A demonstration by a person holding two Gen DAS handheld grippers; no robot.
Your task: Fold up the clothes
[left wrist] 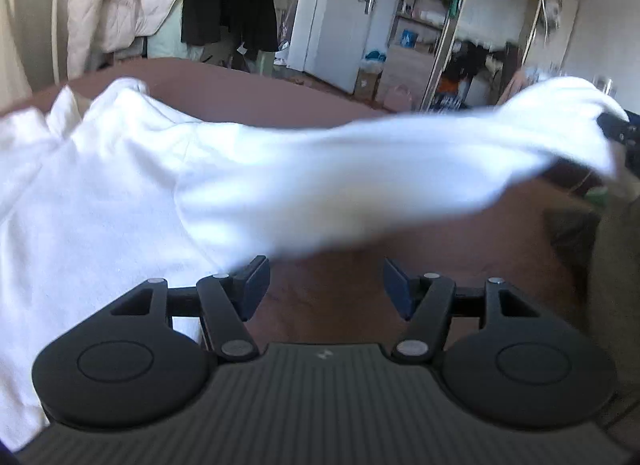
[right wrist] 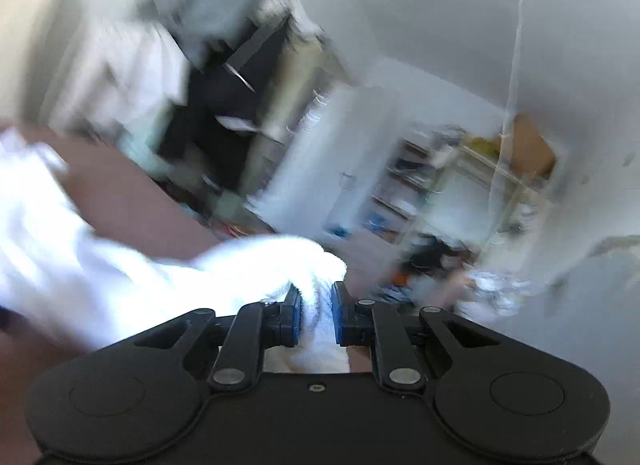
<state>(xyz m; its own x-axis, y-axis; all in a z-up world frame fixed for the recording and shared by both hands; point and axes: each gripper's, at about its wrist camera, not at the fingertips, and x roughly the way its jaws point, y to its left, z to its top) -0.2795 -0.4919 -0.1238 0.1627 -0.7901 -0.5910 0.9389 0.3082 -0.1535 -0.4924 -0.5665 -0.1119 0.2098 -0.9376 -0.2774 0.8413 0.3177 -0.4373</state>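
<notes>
The white garment (left wrist: 120,185) lies over the left part of the brown table (left wrist: 260,93), and one sleeve of it is stretched in the air toward the right edge, where the right gripper (right wrist: 316,307) has its jaws closed on the cloth. The left gripper (left wrist: 326,285) stands with jaws apart and nothing between them, above bare table just beside the garment's hem. Only the left wrist view shows the sleeve's whole span and the free far edge of the table; the right wrist view is blurred and shows the pinch itself.

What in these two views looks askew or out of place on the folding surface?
The white garment lies bunched, not flat: one part is stretched off the brown surface, pinched in the right gripper. The left gripper is open, holding nothing.
</notes>
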